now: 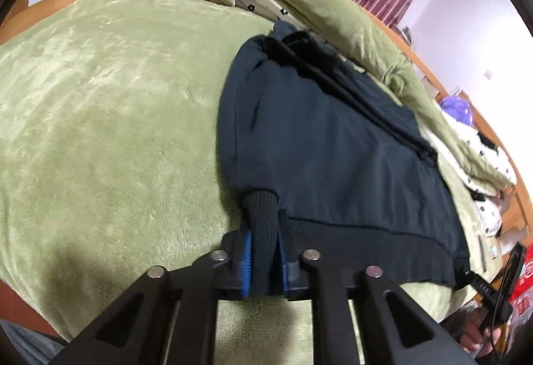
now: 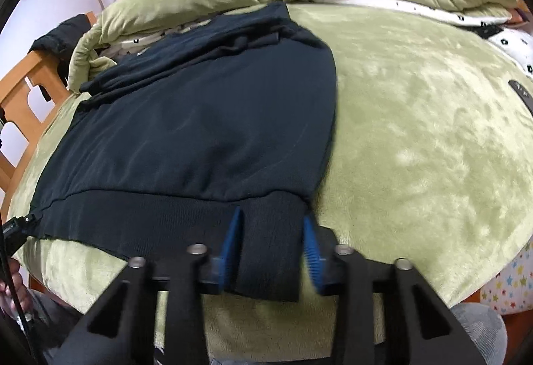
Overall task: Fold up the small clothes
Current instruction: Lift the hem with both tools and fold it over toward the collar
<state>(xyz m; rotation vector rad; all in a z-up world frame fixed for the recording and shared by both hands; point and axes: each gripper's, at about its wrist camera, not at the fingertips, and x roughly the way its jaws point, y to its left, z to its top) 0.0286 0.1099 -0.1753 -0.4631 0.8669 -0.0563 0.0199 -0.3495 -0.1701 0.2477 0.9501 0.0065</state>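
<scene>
Two grippers clamp one dark jacket (image 2: pixel 200 118) on a green blanket (image 2: pixel 416 105): the left gripper (image 1: pixel 263 260) pinches a ribbed cuff (image 1: pixel 263 215), lower centre; the right gripper (image 2: pixel 269 251) pinches the hem band. Only the right view shows a star-patterned cloth (image 2: pixel 509 278), lower right.

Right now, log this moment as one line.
left claw: shut on jacket cuff | right claw: shut on hem | jacket: flat on green blanket
</scene>
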